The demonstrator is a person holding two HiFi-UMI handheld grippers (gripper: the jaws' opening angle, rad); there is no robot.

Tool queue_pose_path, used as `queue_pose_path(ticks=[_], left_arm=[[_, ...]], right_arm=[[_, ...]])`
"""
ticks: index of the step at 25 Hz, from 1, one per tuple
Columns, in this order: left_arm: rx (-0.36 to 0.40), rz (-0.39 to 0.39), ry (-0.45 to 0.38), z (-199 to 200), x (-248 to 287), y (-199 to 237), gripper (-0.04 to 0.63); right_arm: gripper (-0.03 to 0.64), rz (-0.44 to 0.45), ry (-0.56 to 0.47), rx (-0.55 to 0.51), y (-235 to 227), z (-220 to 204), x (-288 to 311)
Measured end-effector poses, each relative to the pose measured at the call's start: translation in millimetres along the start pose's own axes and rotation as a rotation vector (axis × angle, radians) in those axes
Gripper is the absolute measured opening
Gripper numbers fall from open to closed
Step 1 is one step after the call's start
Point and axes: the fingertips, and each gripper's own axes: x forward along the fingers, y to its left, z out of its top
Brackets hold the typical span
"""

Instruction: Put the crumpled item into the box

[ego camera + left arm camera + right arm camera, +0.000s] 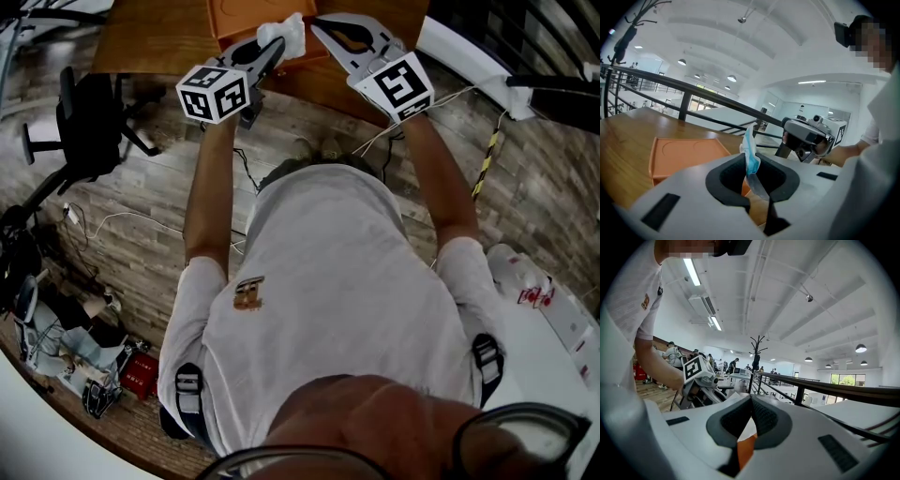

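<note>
A white and pale-blue crumpled item (284, 36) is pinched in my left gripper (278, 47), which is held up over the near edge of the orange box (234, 17). In the left gripper view the crumpled item (751, 152) sticks up from between the shut jaws of the left gripper (750, 165), and the shallow orange box (679, 154) lies on the wooden table (623, 136) just beyond. My right gripper (322, 26) hovers close beside it, jaws together with nothing in them. The right gripper view shows the right gripper (751, 401) with its pads meeting and the left gripper (701, 376) off to the left.
A black railing (693, 93) runs behind the table. On the wooden floor stand a black office chair (84, 122) at the left, loose cables (122, 220), and clutter (84, 356) at the lower left. A white table (553, 319) stands at the right.
</note>
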Motion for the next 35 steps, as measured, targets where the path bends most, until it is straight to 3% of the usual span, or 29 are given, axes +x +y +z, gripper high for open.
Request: queue_pose_path(ticks=[15,25,35], left_arm=[[-0.07,0.076,0.225,-44,33,43,0.075],[-0.164,0.093,0.307,-66,51,62,0.075],[-0.195,0.099,0.355,-79,59,72,0.075]], right_arm=[[0.032,-0.029,0.045,0.021,-3,-19,0],[0.032,-0.043,0.051,0.033,-5,-26,-1],[0.032,-0.06,0.054,0.041,-6,-29,0]])
